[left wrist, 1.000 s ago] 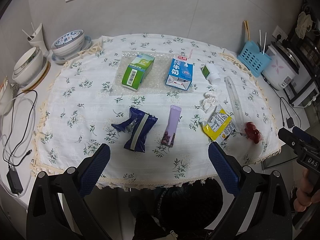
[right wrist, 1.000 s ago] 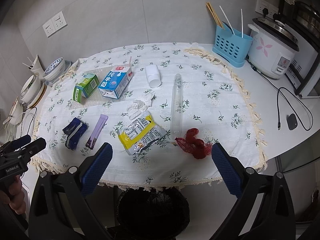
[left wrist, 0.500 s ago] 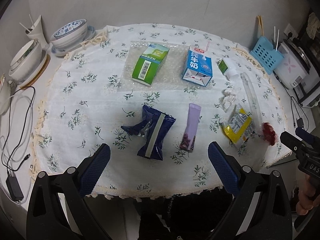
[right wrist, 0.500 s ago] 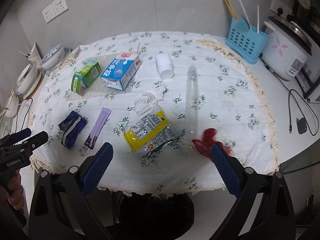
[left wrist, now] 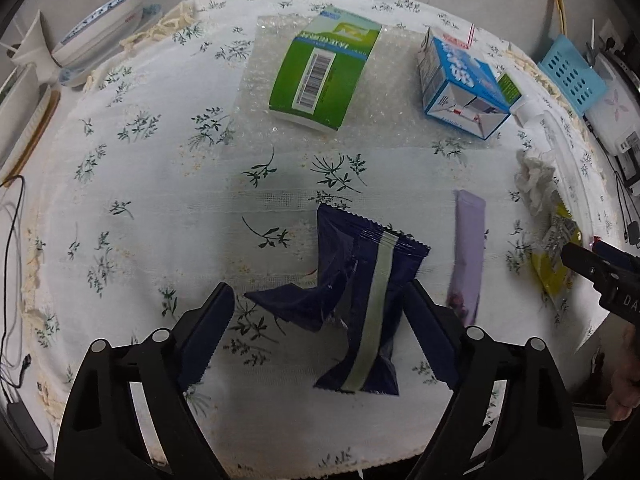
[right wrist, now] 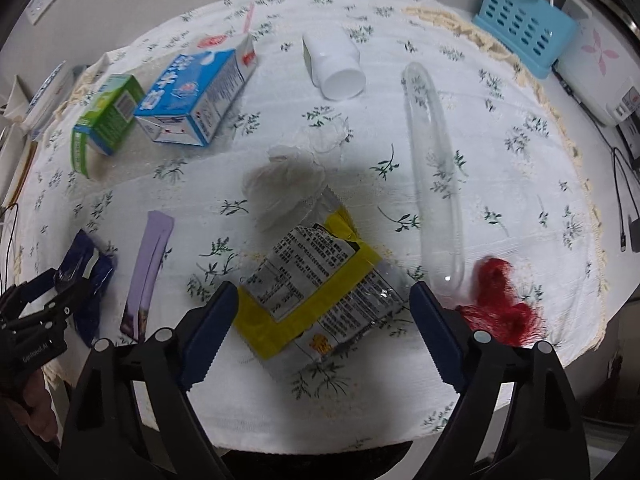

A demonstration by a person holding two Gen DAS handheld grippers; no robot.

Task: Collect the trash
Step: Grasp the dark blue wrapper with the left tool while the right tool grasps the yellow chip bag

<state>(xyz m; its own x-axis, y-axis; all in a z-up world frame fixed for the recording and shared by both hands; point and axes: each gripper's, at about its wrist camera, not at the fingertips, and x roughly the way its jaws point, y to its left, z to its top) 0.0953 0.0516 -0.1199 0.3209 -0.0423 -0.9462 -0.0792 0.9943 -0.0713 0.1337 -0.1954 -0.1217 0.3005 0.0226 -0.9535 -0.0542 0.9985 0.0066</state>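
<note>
My left gripper [left wrist: 320, 300] points down at the flowered tablecloth [left wrist: 140, 200]. Its jaws are closing, with a dark blue wrapper with a pale stripe [left wrist: 360, 280] lying between the fingers, and the pads do not press on it. My right gripper [right wrist: 324, 296] hangs the same way over a yellow and silver snack packet [right wrist: 316, 280]. Its jaws are closing too, the packet lies between them and is not gripped. A purple sachet [left wrist: 468, 256] lies between the two wrappers.
Farther back lie a green carton [left wrist: 324, 76], a blue milk carton [right wrist: 196, 96], crumpled tissue [right wrist: 288, 176], a white cup [right wrist: 336, 64], a clear tube [right wrist: 434, 172] and red netting [right wrist: 500, 300]. Bowls [left wrist: 104, 24] stand left, a blue basket [right wrist: 524, 36] and rice cooker [right wrist: 600, 68] right.
Both grippers have come down close over the table and their jaws have narrowed. The blue wrapper and the yellow packet now lie between the fingers.
</note>
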